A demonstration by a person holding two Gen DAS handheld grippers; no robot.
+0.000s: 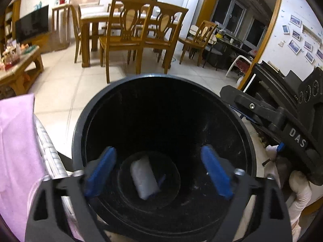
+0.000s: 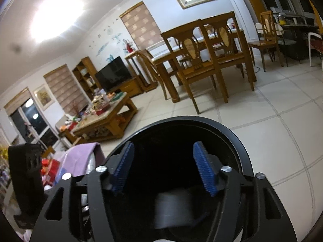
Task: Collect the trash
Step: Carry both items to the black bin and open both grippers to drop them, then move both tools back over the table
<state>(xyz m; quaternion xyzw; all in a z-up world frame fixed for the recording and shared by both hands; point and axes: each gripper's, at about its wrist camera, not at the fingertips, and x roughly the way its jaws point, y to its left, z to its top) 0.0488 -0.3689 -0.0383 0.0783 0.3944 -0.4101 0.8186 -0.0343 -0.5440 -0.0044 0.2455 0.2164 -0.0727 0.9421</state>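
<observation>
Trash lies in the black bin under 2 empty, parted claws, left claw and right claw: drop done, next fetch more.

Bin on floor, wrapped wad at bin bottom. Left gripper over bin mouth, wad below between fingers. Right gripper over rim. Chairs beyond bin, cloth left.

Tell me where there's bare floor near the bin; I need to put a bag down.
Free: the tiled floor between the black bin and the dining chairs. Crowded: the coffee table, covered in clutter, and the bin's near side, by the pink cloth.
</observation>
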